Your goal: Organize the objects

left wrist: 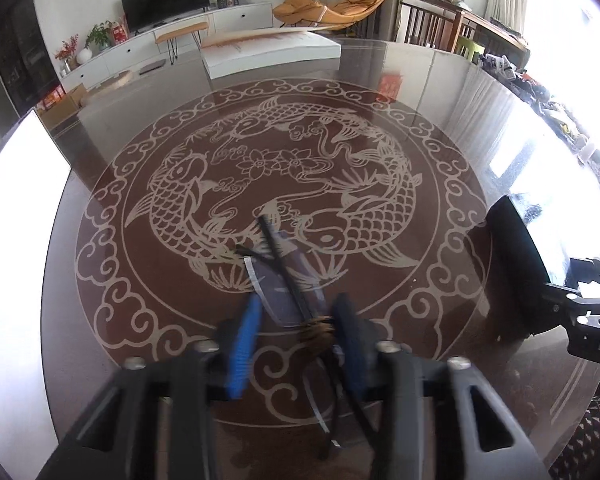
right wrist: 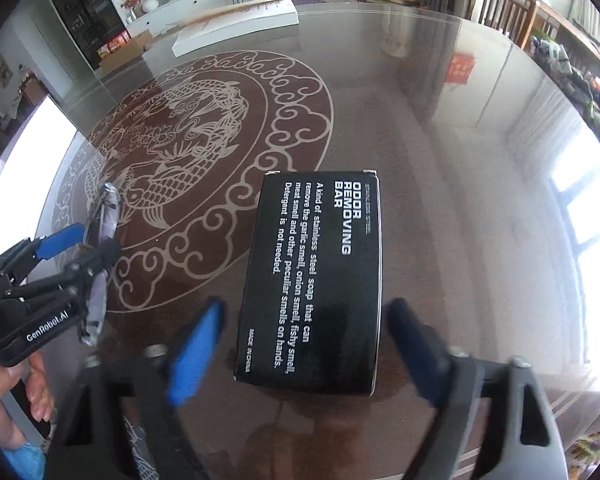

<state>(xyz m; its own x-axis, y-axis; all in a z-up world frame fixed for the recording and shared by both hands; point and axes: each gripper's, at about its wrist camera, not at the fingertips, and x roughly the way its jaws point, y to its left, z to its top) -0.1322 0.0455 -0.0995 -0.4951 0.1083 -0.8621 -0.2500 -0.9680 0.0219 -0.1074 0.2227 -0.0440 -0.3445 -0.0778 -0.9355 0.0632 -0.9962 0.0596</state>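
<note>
A black box (right wrist: 314,280) printed "ODOR REMOVING BAR" lies flat on the glass table (right wrist: 440,140). My right gripper (right wrist: 306,324) is open, its blue fingers on either side of the box's near end without touching it. My left gripper (left wrist: 300,316) holds a slim folded item with dark ribs, a silvery edge and a brown tassel, like a folding fan (left wrist: 284,272), just above the table. The left gripper (right wrist: 82,240) and the fan (right wrist: 108,208) also show at the left of the right wrist view. The box's edge (left wrist: 516,260) shows at the right of the left wrist view.
The round glass table has a brown fish-pattern disc (left wrist: 260,168) under its middle. A white flat box (left wrist: 268,50) lies at the far edge. A red paper (right wrist: 460,68) lies at the far right. Chairs and clutter stand beyond the right rim.
</note>
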